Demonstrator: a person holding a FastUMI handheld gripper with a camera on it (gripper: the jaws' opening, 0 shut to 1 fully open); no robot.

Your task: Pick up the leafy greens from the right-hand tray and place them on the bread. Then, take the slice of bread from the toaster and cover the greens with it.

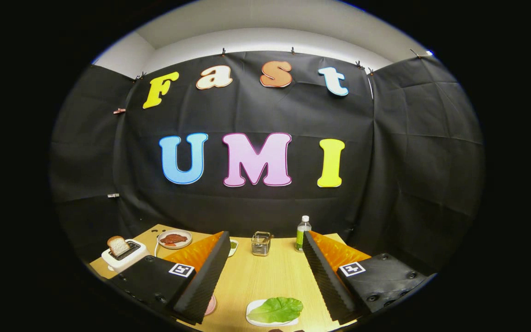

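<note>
Greens [276, 309] on tray [252, 317], between spread-apart tongs [264, 276]

Green lettuce leaf [276, 309] lying flat on a white tray [252, 308] between the open fingers; bread slice [118, 246] standing upright in white toaster [125, 256].

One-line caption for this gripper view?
Open gripper hovering over the leafy greens on a white tray, toaster holding a bread slice beyond.
</note>
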